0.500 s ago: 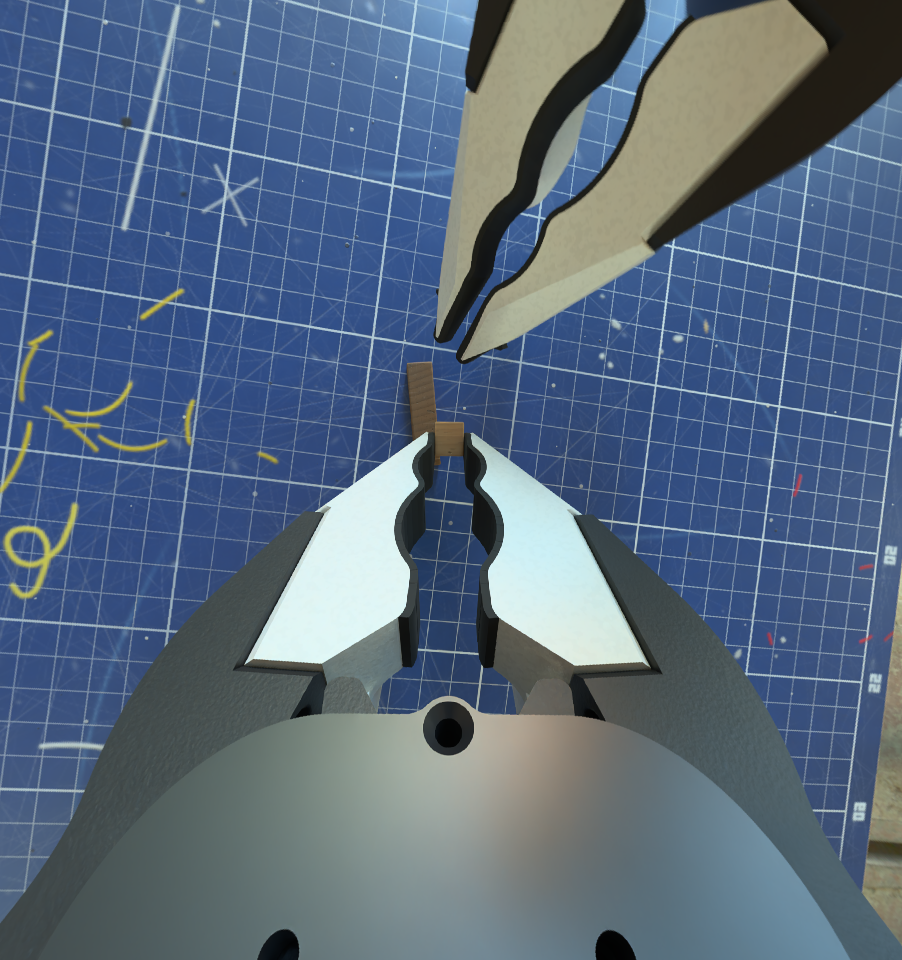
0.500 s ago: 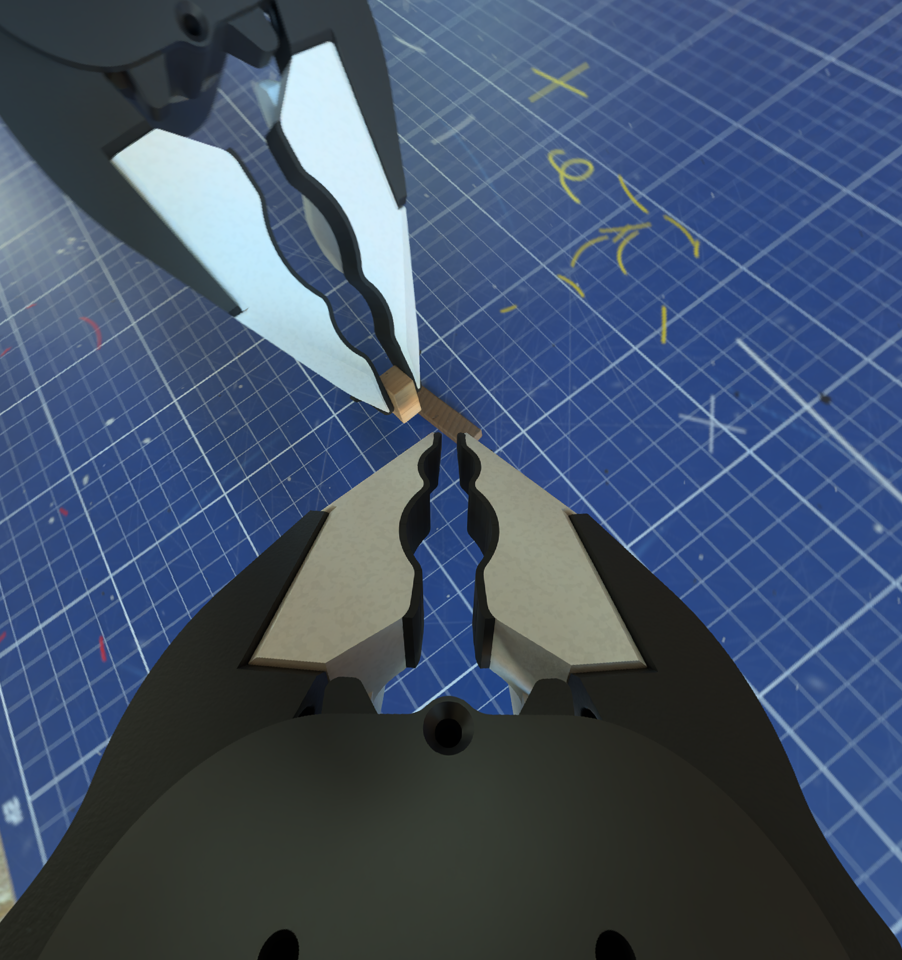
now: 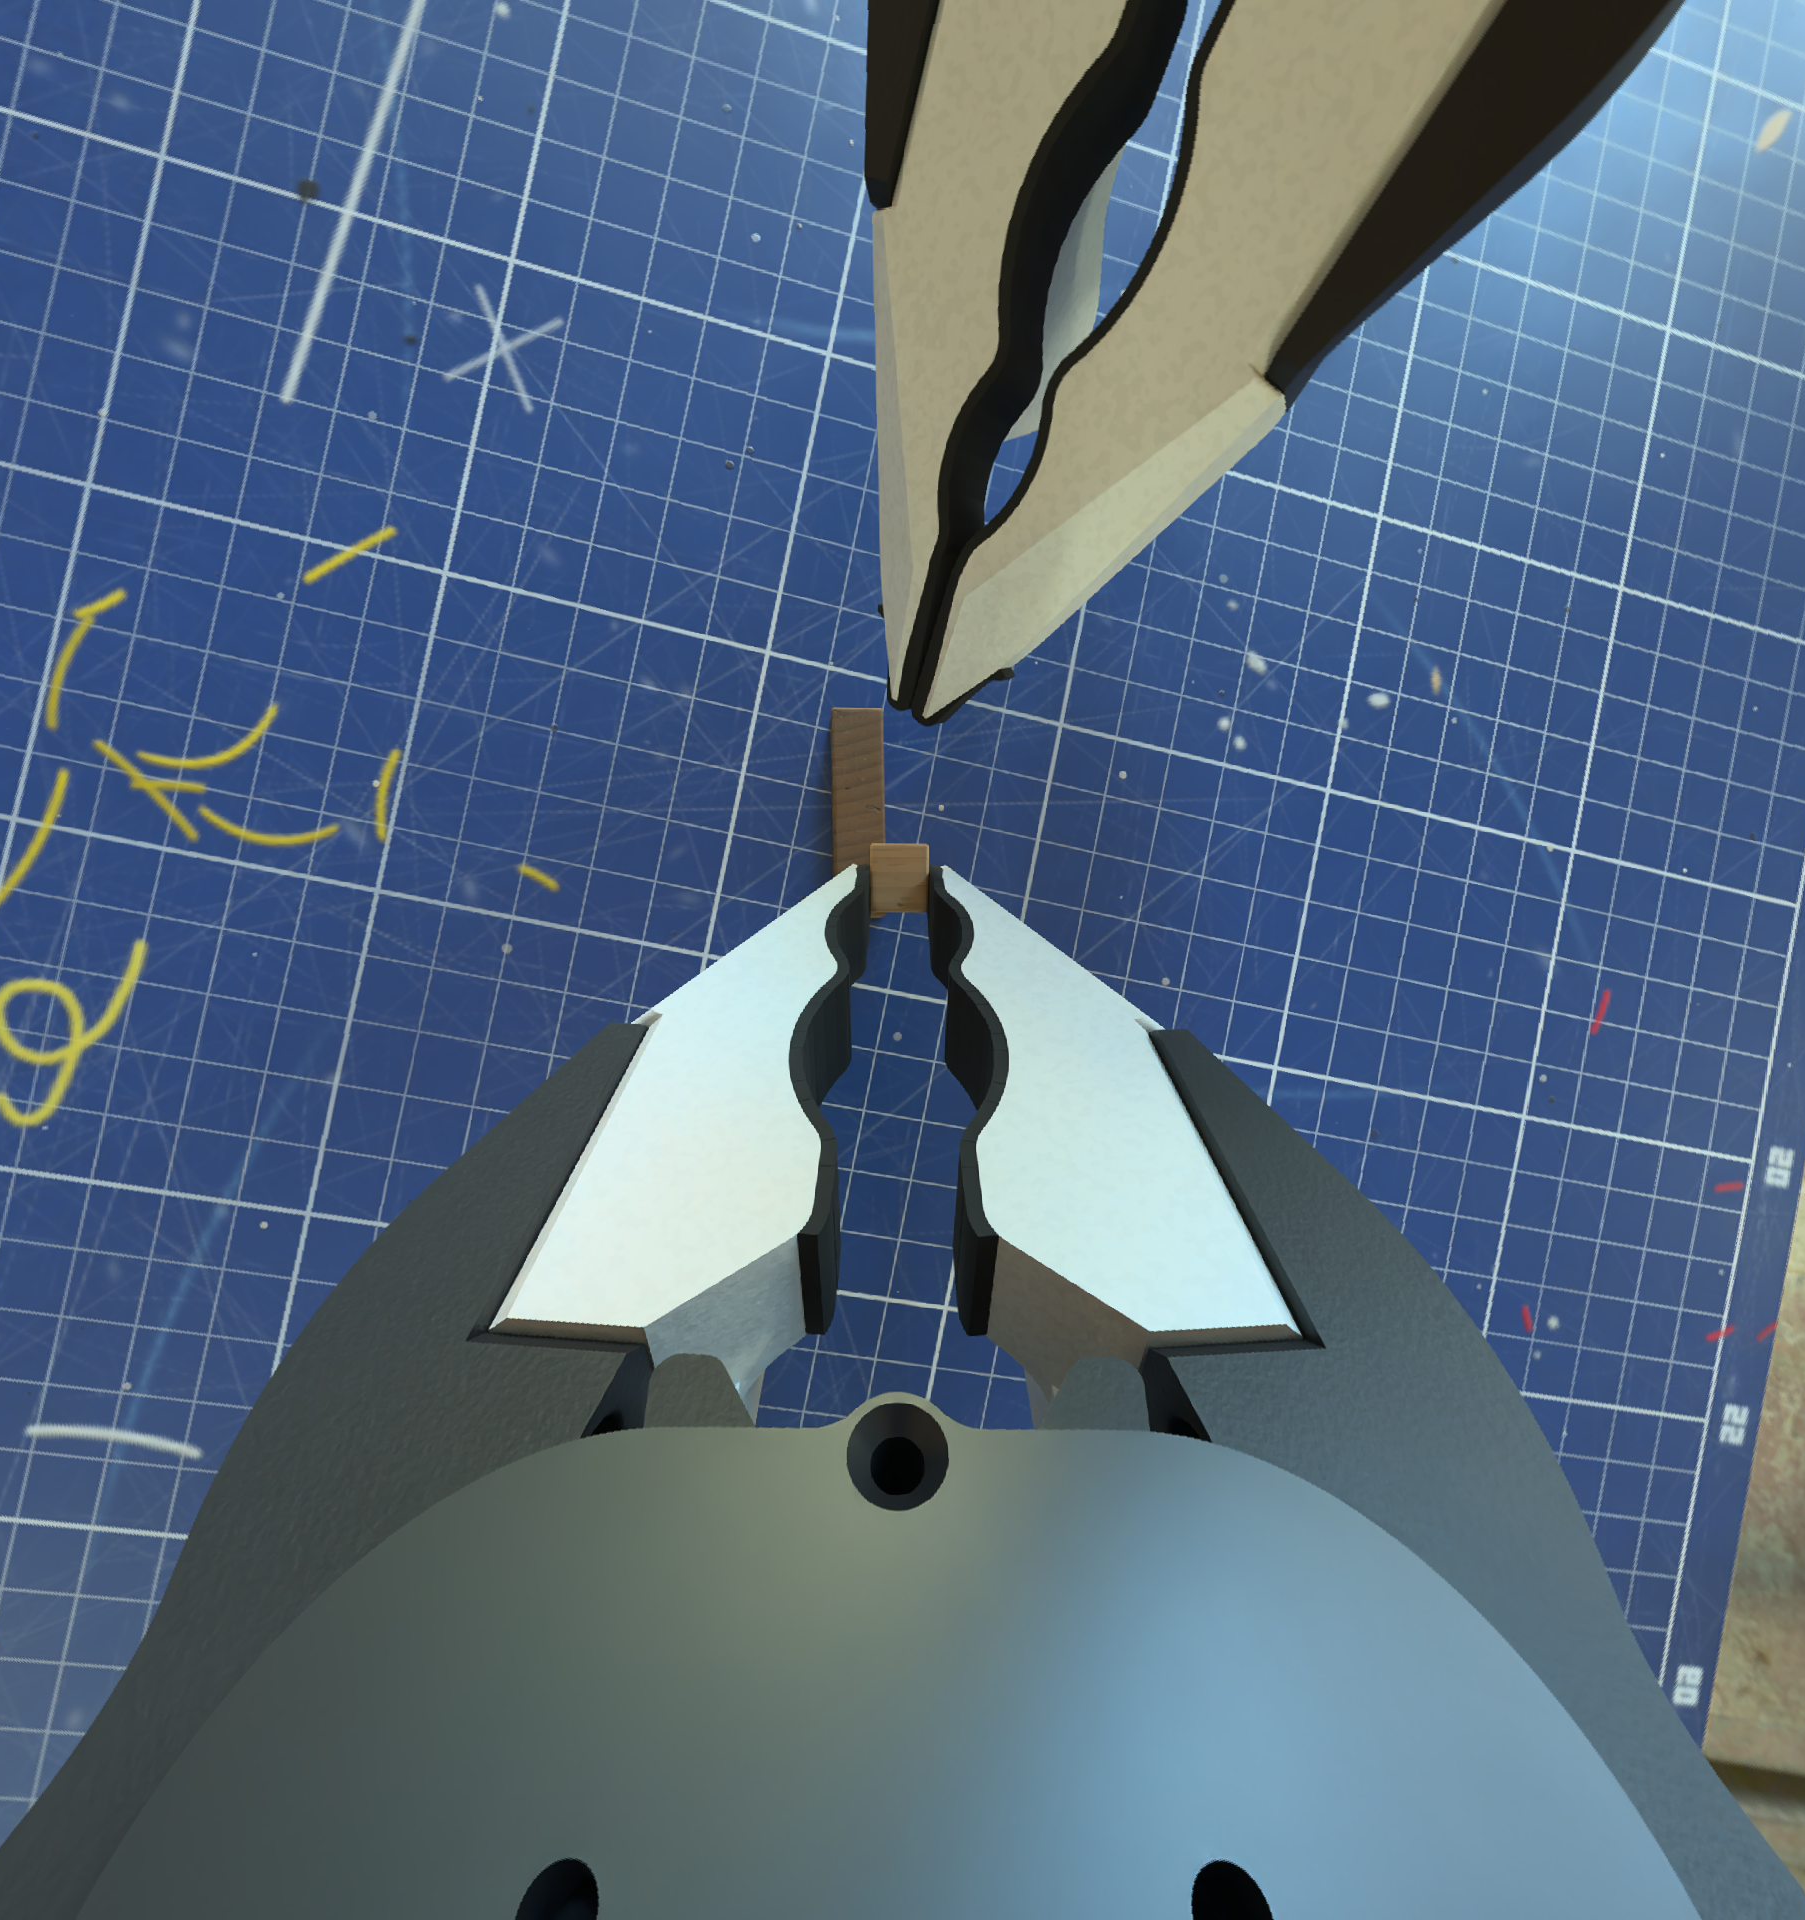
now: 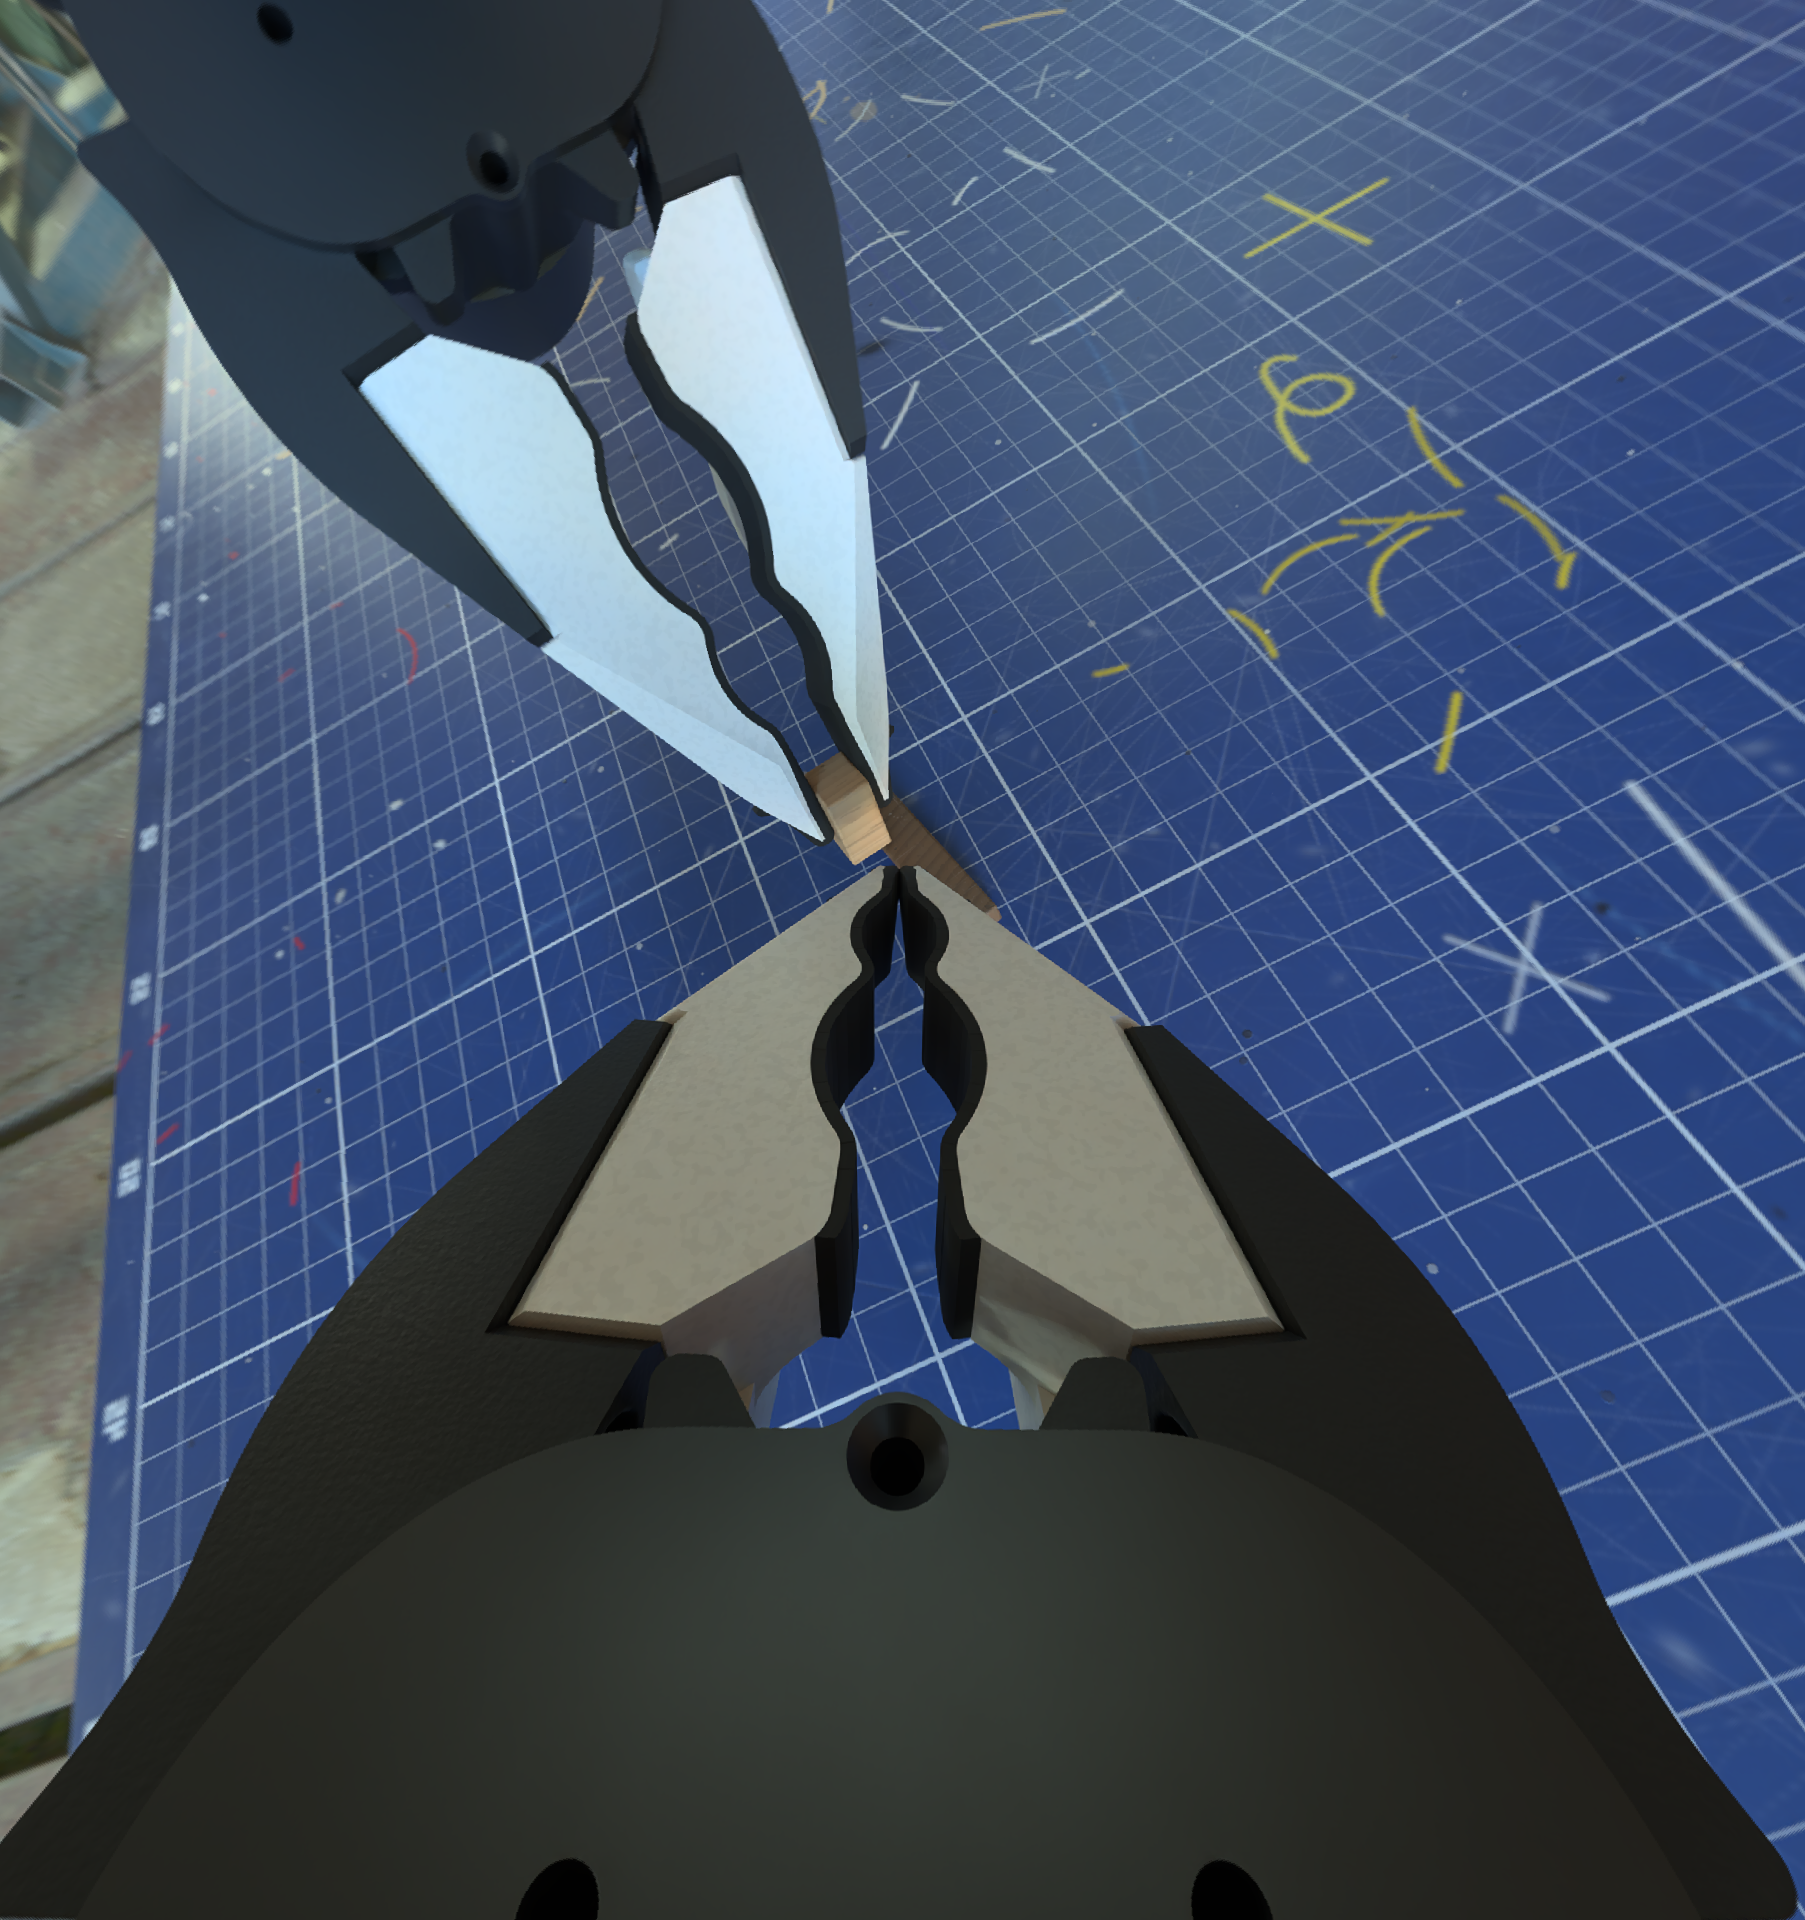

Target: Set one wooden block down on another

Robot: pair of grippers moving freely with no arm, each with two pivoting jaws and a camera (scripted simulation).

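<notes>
My left gripper (image 3: 896, 885), with white fingers, is shut on a small light wooden block (image 3: 898, 871). It holds the block at the near end of a longer, darker wooden block (image 3: 856, 784) that lies flat on the blue cutting mat (image 3: 1345, 831). I cannot tell whether the two blocks touch. My right gripper (image 4: 898, 881), with tan fingers, is shut and empty, its tips just short of the dark block (image 4: 945, 868), which it partly hides. In the right wrist view the left gripper (image 4: 852, 823) grips the light block (image 4: 858, 826).
The mat (image 4: 1293, 1091) carries white grid lines, yellow scribbles (image 3: 181, 790) and white chalk marks (image 3: 503, 353). Its edge and a stone surface (image 3: 1802, 1403) lie at the right in the left wrist view. The two grippers face each other, tips close together.
My right gripper's fingertips have closed from a slight gap to shut, and it has drawn back and up a little. The left gripper still holds the light block in about the same place.
</notes>
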